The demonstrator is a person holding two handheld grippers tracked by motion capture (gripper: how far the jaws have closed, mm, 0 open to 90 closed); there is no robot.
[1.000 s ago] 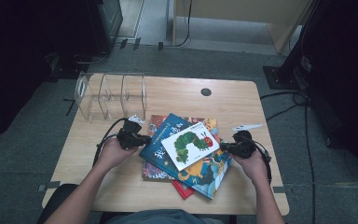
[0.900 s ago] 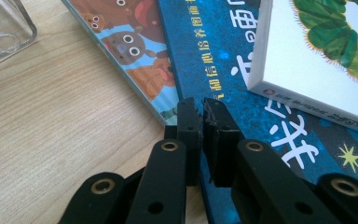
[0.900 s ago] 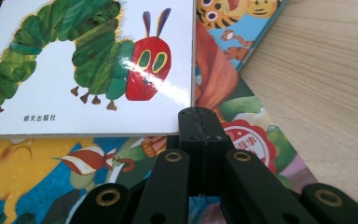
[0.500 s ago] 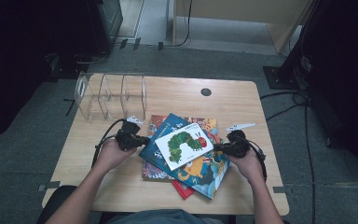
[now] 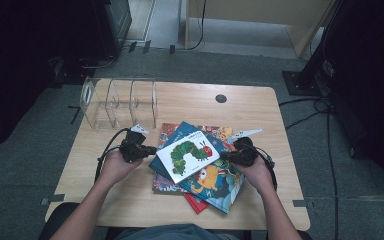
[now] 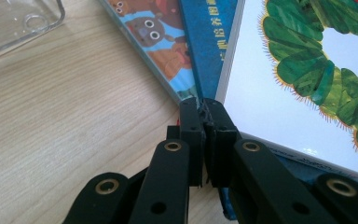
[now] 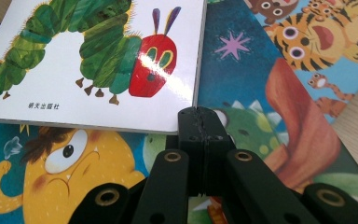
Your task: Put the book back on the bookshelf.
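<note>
Both tools, left [image 5: 147,149] and right [image 5: 225,155], were shut empty at the caterpillar book's [image 5: 189,154] nine and three o'clock edges; stiff, glossy, slippery, best nudged edgewise.

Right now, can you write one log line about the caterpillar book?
left gripper: shut, at caterpillar book's corner | right gripper: shut, at opposite edge | book: atop book pile
</note>
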